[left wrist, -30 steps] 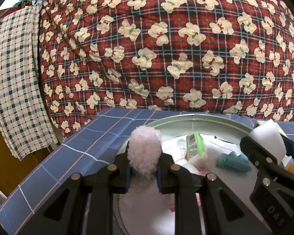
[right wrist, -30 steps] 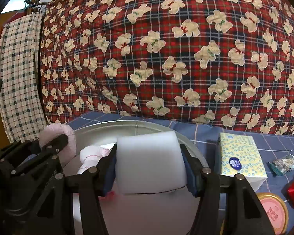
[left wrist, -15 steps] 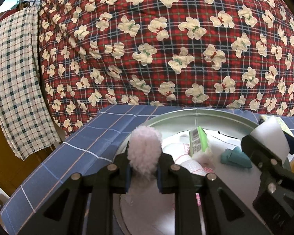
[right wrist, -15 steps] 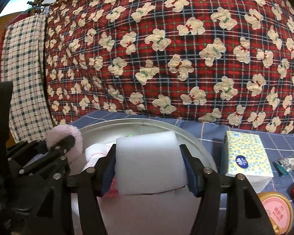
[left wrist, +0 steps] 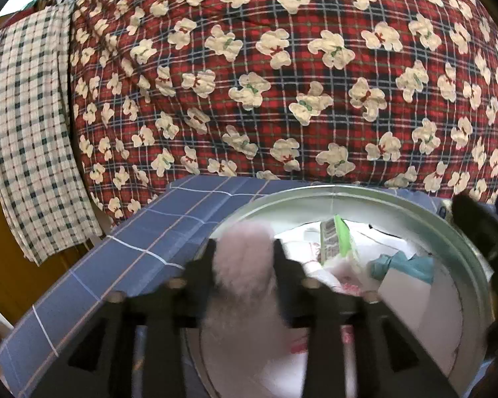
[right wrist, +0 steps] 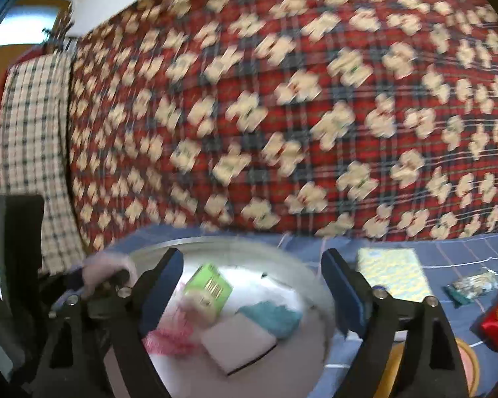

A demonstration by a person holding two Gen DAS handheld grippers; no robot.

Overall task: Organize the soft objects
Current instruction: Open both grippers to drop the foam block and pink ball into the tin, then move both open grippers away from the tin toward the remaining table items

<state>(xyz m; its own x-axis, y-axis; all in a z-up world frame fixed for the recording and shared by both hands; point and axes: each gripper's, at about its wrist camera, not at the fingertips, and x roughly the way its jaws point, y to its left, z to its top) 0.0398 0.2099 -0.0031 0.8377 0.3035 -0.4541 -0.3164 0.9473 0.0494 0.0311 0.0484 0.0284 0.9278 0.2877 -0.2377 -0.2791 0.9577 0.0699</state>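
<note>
The left gripper (left wrist: 244,255) is clamped on a pink fluffy pompom (left wrist: 242,265), held over the near-left edge of the round metal basin (left wrist: 315,195). The right gripper (right wrist: 252,285) stands wide apart with nothing between its pads, above the basin's right half. Below it a white sponge block (right wrist: 239,341) lies flat on the basin floor, touching a teal cloth (right wrist: 275,318) and close to a green packet (right wrist: 209,287) and pink-and-white fabric (right wrist: 169,335). To the right, on the blue checked tablecloth (right wrist: 464,258), sits a yellow tissue pack (right wrist: 391,272) just beside the rim. Behind the table hangs a red plaid bear-print quilt (left wrist: 282,83).
</note>
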